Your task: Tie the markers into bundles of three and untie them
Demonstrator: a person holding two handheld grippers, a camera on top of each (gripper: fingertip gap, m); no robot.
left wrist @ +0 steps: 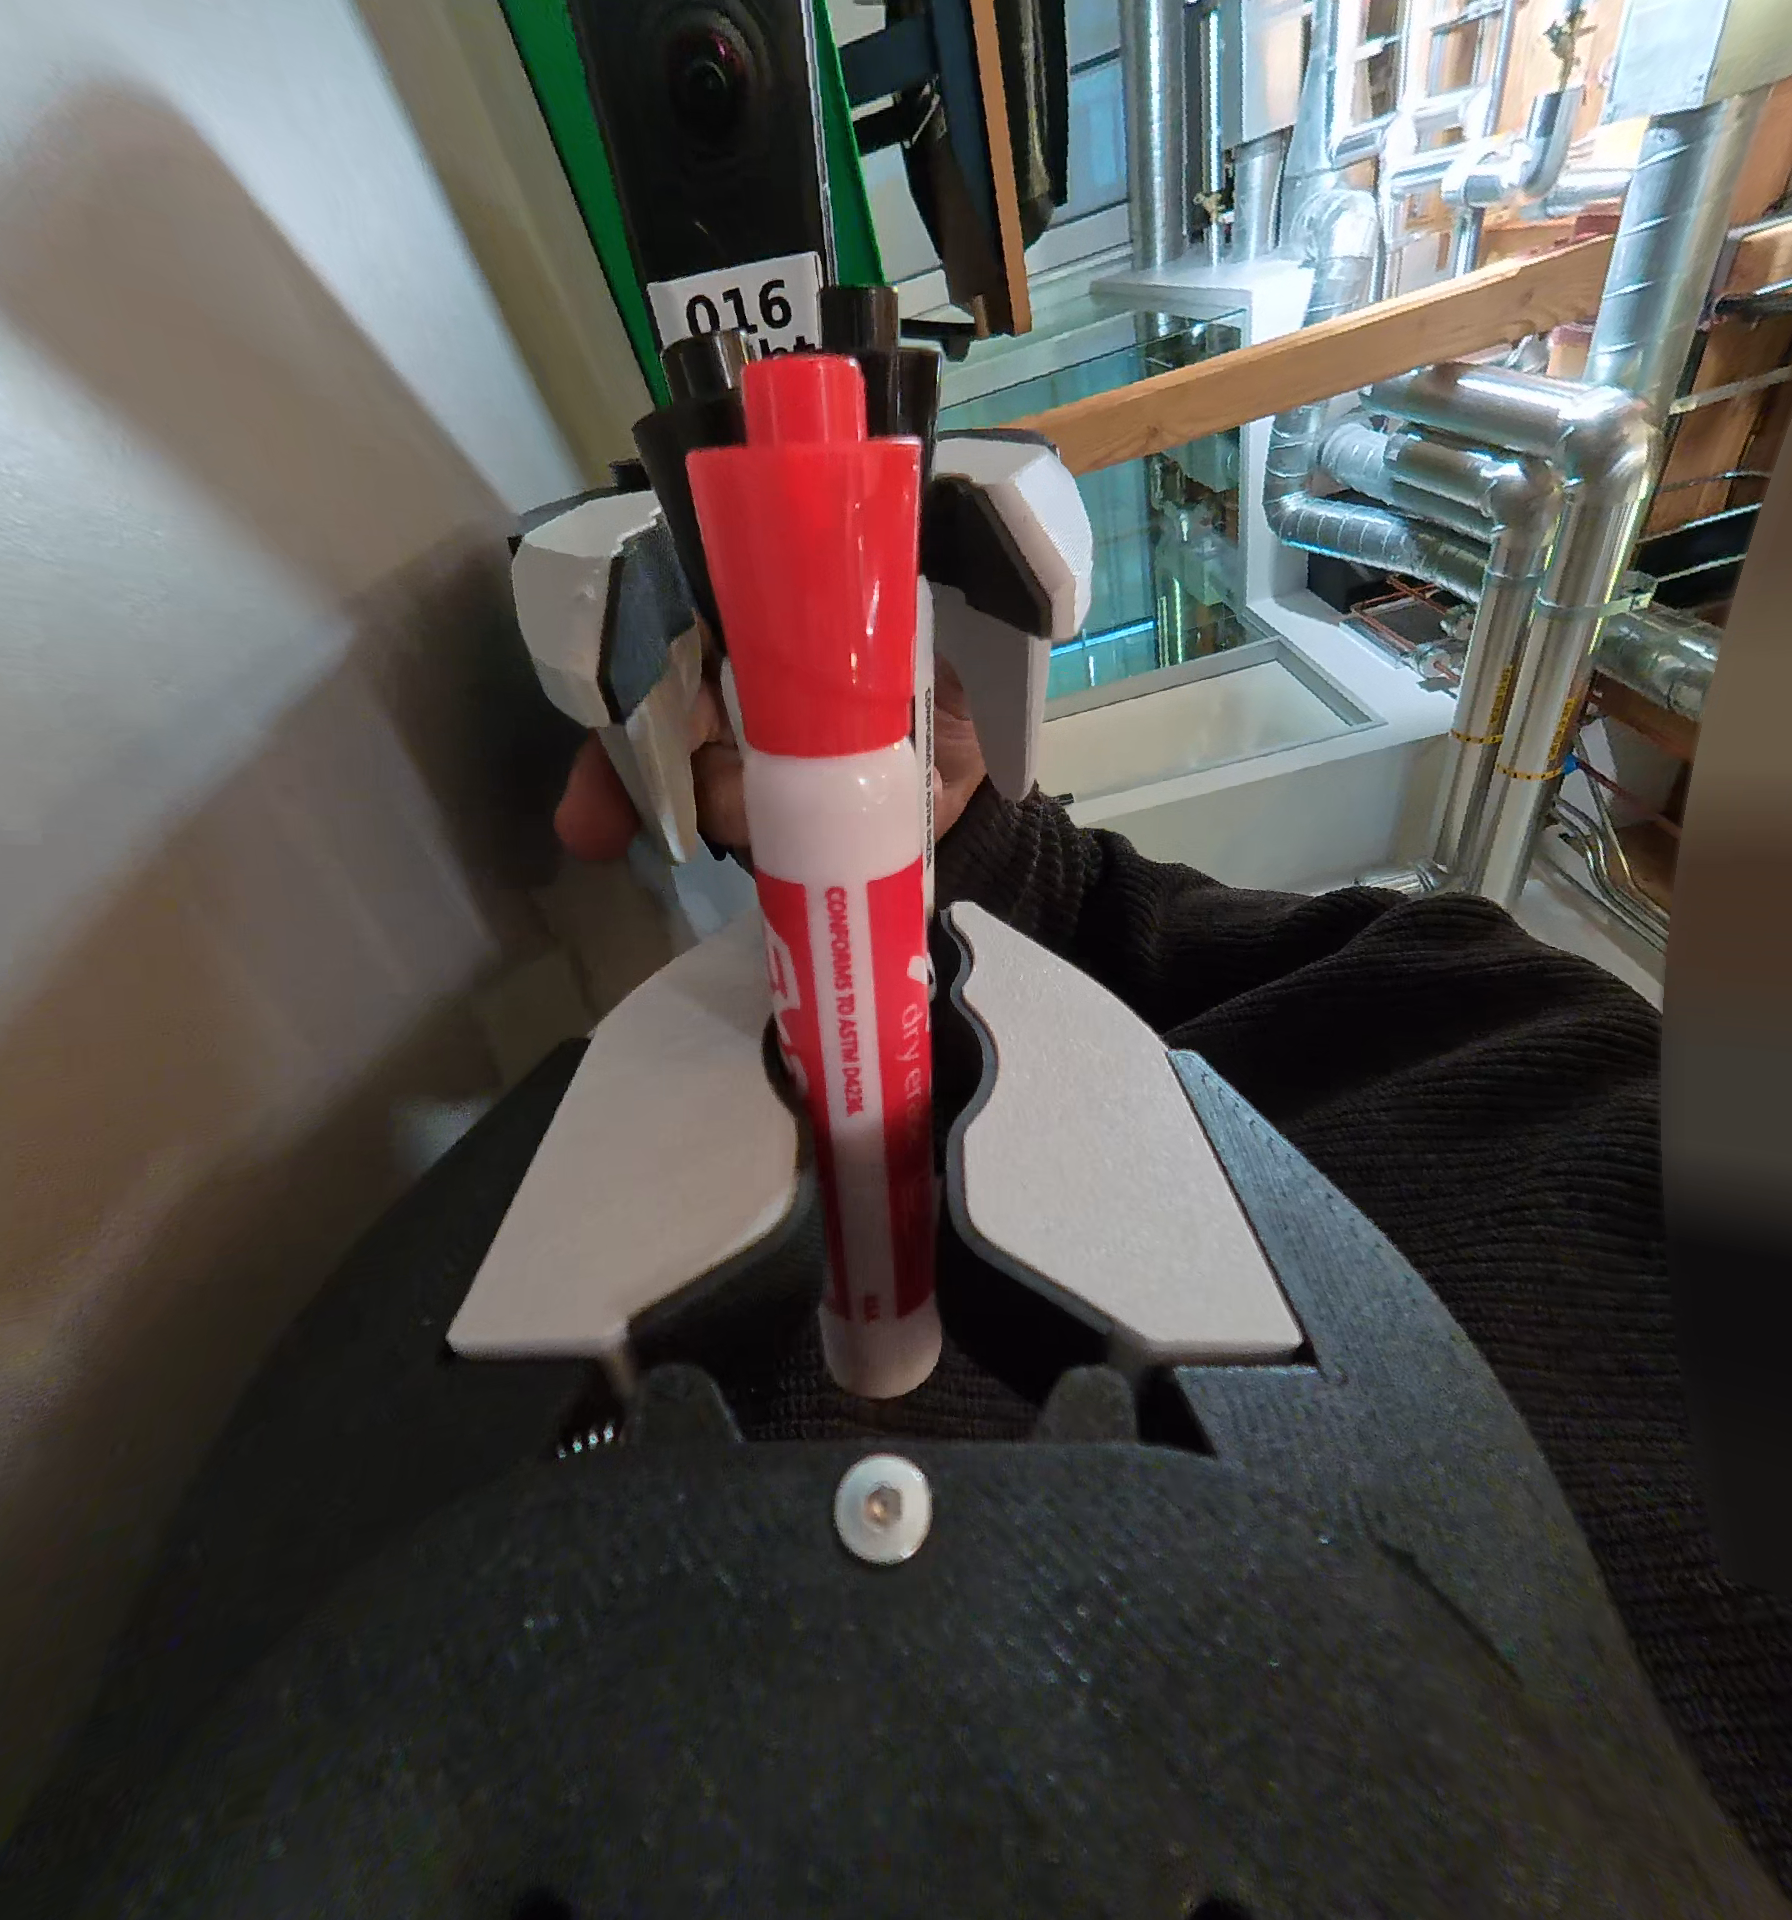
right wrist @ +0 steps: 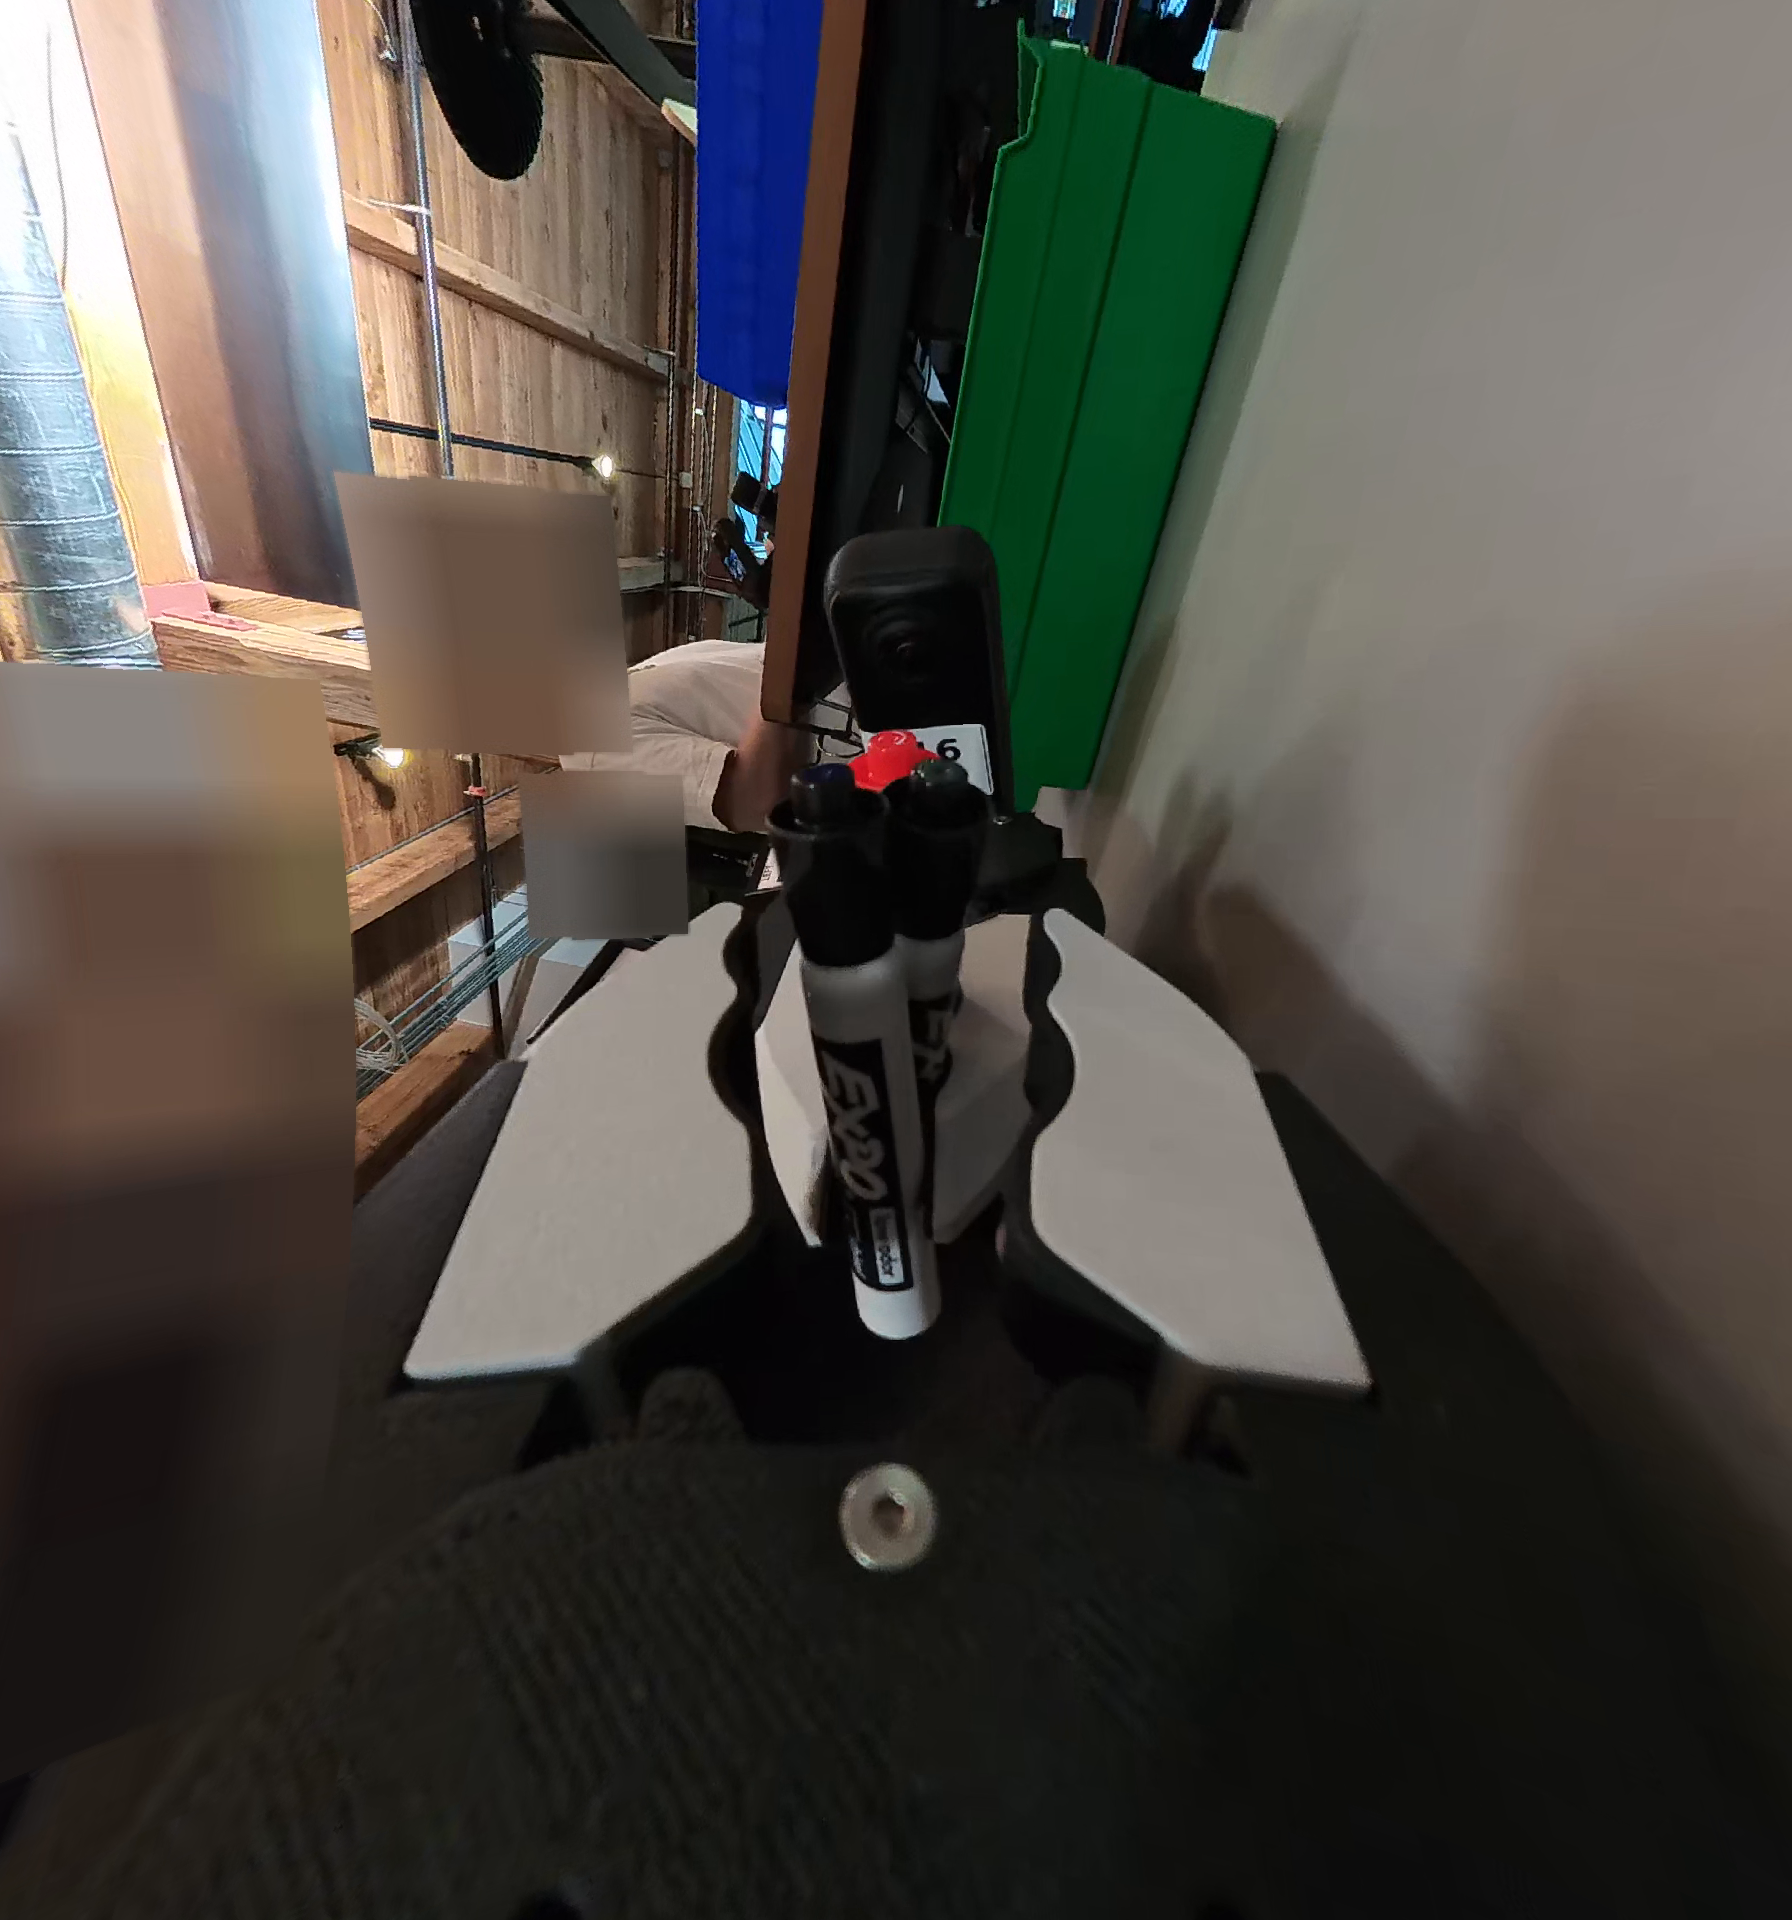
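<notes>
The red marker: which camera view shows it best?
The left wrist view: the red marker lies nearest the camera, cap to barrel end, between the left gripper jaws. In the right wrist view, only its cap tip shows behind two black-capped markers.

a: what lies behind it all?
b: a plain pale wall [left wrist: 144,520] on one side, and shiny silver ducts [left wrist: 1443,499] with a wooden rail [left wrist: 1287,353] on the other.
a: and in the right wrist view?
b: wooden plank walls [right wrist: 518,312], a green panel [right wrist: 1079,416] against a pale wall [right wrist: 1546,520], a blue panel [right wrist: 746,187], and small lit lamps [right wrist: 604,465].
</notes>
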